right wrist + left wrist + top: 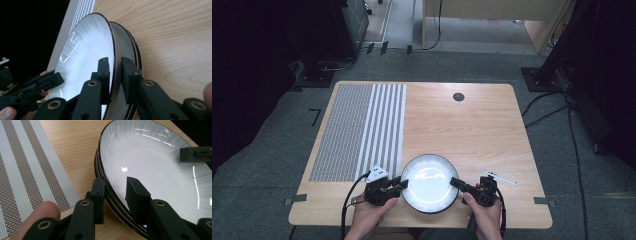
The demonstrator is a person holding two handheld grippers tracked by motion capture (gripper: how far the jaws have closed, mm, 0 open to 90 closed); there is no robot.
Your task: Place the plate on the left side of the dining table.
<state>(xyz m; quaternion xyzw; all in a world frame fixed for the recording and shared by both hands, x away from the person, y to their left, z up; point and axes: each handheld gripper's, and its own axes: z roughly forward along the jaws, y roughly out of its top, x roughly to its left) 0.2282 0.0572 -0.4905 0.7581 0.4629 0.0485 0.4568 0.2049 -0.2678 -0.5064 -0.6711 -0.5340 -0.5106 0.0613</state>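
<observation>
The small white thing [500,177] near the bench's right edge is too small to tell what it is. How many plates [150,165] sit in the stack is hard to tell. Both forearms are cut off at the bottom of the high view.

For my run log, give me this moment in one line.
left gripper: jaws astride plate rim | right gripper: same | top plate | placemat left
</observation>
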